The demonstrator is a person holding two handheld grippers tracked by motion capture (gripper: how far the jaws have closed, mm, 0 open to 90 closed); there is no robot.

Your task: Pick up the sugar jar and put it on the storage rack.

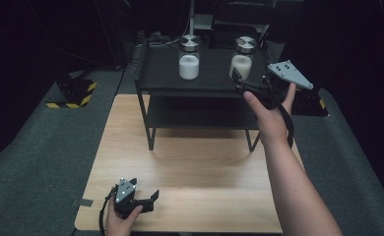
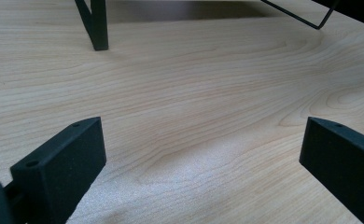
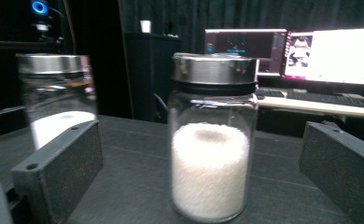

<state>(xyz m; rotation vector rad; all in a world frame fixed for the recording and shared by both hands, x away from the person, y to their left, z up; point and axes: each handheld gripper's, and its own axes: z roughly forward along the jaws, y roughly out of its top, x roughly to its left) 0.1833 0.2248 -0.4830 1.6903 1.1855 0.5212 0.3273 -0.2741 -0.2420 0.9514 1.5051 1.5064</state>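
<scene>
Two glass jars with metal lids, each part full of white grains, stand on the top of a black two-tier rack (image 1: 160, 81): a left jar (image 1: 189, 58) and a right jar (image 1: 242, 58). My right gripper (image 1: 238, 82) is held level just in front of the right jar. In the right gripper view that right jar (image 3: 210, 154) stands upright ahead between the wide-open jaws of the right gripper (image 3: 202, 130), and neither pad touches it. The left jar (image 3: 54, 102) is off to the left there. My left gripper (image 1: 148, 199) rests low at the wooden table's (image 1: 205, 167) front left, open and empty.
A rack leg (image 2: 98, 28) stands on the bare wood ahead of the left gripper (image 2: 201, 135). Behind the rack are lit monitors (image 3: 339, 53) and a keyboard (image 3: 329, 98). A yellow-and-black striped block (image 1: 74, 93) lies on the grey floor at left.
</scene>
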